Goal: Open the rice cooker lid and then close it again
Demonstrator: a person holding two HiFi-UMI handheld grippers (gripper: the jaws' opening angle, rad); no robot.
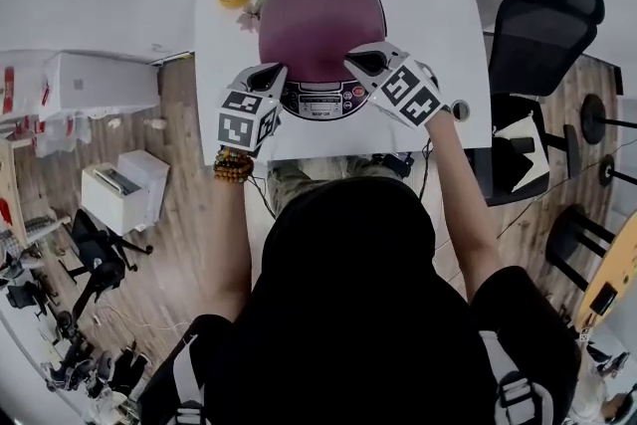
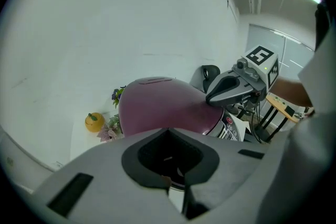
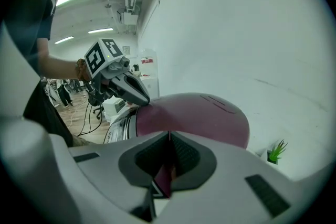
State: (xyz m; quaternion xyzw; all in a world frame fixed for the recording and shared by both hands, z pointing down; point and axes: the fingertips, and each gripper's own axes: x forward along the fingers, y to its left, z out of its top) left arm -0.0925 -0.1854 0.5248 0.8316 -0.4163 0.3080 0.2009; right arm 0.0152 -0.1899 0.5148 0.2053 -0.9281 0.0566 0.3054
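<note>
On the white bench [image 1: 448, 65], the silver rice cooker [image 1: 320, 101] stands straight ahead of both tools with its domed purple lid [image 1: 318, 25] fully down. Judging by that, either the opening has not begun or the closing is done; I cannot tell which. The left tool [image 1: 270, 76] and right tool [image 1: 363, 64] have their jaws pressed together on nothing, with the tips resting on the lid's near edge.

rice cooker lid [image 1: 320, 20]: smooth plastic | table [image 1: 448, 35]: matt | floor [image 1: 189, 214]: wood
</note>
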